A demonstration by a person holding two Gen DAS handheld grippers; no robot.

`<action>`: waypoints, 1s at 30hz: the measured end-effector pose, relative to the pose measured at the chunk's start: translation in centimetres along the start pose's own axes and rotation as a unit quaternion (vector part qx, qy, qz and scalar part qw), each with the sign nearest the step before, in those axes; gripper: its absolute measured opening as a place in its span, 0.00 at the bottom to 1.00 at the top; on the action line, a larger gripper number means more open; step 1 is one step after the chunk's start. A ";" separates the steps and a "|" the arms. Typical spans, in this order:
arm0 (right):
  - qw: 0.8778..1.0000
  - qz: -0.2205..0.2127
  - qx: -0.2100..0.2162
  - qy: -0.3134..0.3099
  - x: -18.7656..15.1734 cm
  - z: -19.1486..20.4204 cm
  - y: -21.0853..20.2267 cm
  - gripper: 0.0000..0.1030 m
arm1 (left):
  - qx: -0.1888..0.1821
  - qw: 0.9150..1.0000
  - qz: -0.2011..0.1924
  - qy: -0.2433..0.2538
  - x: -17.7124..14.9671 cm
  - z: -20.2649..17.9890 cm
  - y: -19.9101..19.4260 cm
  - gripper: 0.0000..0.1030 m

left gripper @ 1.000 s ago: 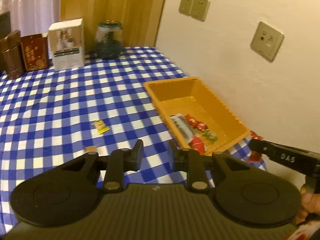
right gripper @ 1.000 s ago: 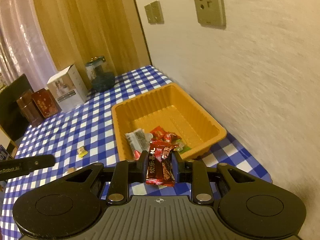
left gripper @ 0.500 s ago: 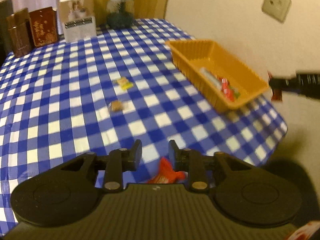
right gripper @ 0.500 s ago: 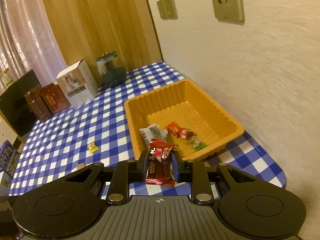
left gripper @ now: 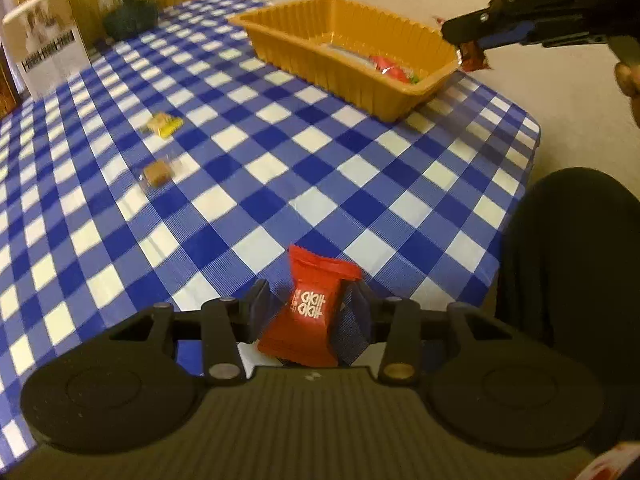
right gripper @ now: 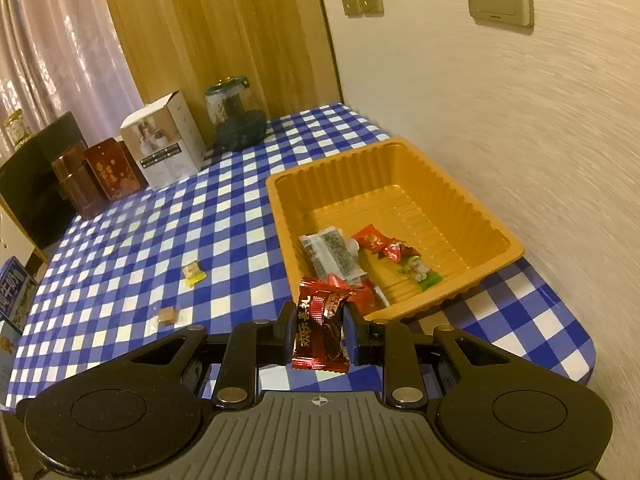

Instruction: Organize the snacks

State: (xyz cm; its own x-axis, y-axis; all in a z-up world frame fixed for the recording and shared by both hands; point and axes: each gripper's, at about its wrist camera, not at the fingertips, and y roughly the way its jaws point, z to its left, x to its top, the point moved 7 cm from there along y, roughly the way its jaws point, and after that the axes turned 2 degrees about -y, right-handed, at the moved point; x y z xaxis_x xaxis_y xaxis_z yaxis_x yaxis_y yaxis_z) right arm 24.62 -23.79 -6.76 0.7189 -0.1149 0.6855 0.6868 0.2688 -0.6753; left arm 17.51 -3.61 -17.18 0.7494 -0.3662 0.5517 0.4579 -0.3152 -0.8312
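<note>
Jaws: right gripper (right gripper: 320, 330) is closed on a dark red foil snack packet with gold lettering (right gripper: 321, 330), pinched across the middle, top and bottom ends sticking out. Left gripper (left gripper: 310, 316) has its jaws part open around a bright red plastic candy wrapper with white print (left gripper: 310, 312); the wrapper sits between the fingers at the near table edge, and I cannot tell whether they are actually touching it.

The landmark is the orange ribbed plastic tray (right gripper: 472, 200). The dark red packet hangs just short of the tray's near rim, not yet over the inside. The bright red wrapper lies well in front of the tray, on the blue-and-white checked tablecloth (left gripper: 280, 168). Inside the tray, at its near end, are a clear packet with dark contents (right gripper: 330, 256), small red candies (right gripper: 380, 244) and a green one (right gripper: 420, 272). Left of the tray on the cloth are a small yellow wrapped candy (right gripper: 194, 274) and a small brown cube in clear wrap (right gripper: 167, 315), both well apart from it.

Risks:
- Released here, the packet would likely hit the rim or land on the cloth outside the tray.
- The foil looks slick and is held on a narrow strip, so it may swing or slip during the carry.
- The left target is at the table edge; an off-centre close could nudge it over.
- The two small candies are low and flat and look hard to pinch.
</note>
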 end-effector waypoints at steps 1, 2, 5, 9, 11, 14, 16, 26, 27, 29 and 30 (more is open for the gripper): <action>1.000 0.000 -0.001 -0.001 0.0 0.0 0.1 0.25 | -0.003 1.000 0.004 -0.003 0.0 0.2 0.4 0.40; 1.000 0.001 -0.002 -0.001 0.0 0.0 0.2 0.25 | -0.006 1.000 0.009 -0.004 0.0 0.2 0.7 0.39; 1.000 0.004 -0.004 -0.003 0.0 -0.1 0.5 0.24 | -0.004 1.000 0.019 -0.006 -0.2 0.2 1.3 0.27; 1.000 0.005 -0.006 -0.002 -0.1 -0.1 0.8 0.24 | 0.009 0.999 0.012 -0.038 0.0 1.1 1.1 0.22; 1.000 0.005 -0.005 -0.002 -0.1 -0.2 0.8 0.24 | 0.023 0.998 0.005 -0.062 0.4 1.7 0.7 0.22; 1.000 0.003 -0.005 0.000 0.0 -0.2 0.8 0.24 | 0.033 0.994 -0.015 -0.106 1.8 2.4 -0.2 0.22; 1.000 0.000 -0.005 0.002 0.1 -0.2 0.7 0.24 | 0.038 0.992 -0.028 -0.121 3.1 2.3 -0.8 0.22; 1.000 -0.020 -0.019 0.015 1.3 -2.1 -0.8 0.24 | -0.006 0.984 -0.083 -0.156 10.9 -1.6 -2.1 0.22; 0.999 -0.021 -0.021 0.016 1.4 -2.4 -0.9 0.24 | -0.011 0.984 -0.087 -0.157 11.6 -2.1 -2.1 0.21; 0.999 -0.023 -0.024 0.019 1.5 -3.0 -1.1 0.25 | -0.017 0.983 -0.092 -0.158 12.9 -3.0 -2.1 0.22; 0.999 -0.024 -0.025 0.021 1.6 -3.3 -1.1 0.24 | -0.018 0.983 -0.094 -0.159 13.5 -3.4 -2.0 0.22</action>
State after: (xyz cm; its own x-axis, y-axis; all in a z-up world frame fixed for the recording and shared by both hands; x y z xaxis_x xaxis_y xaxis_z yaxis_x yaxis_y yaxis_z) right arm 25.38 -27.45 -5.78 0.6876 -0.1667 0.7067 0.7249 0.2134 -0.6549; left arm 25.10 -10.93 -7.84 0.7668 -0.0077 0.6418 0.5906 -0.3833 -0.7102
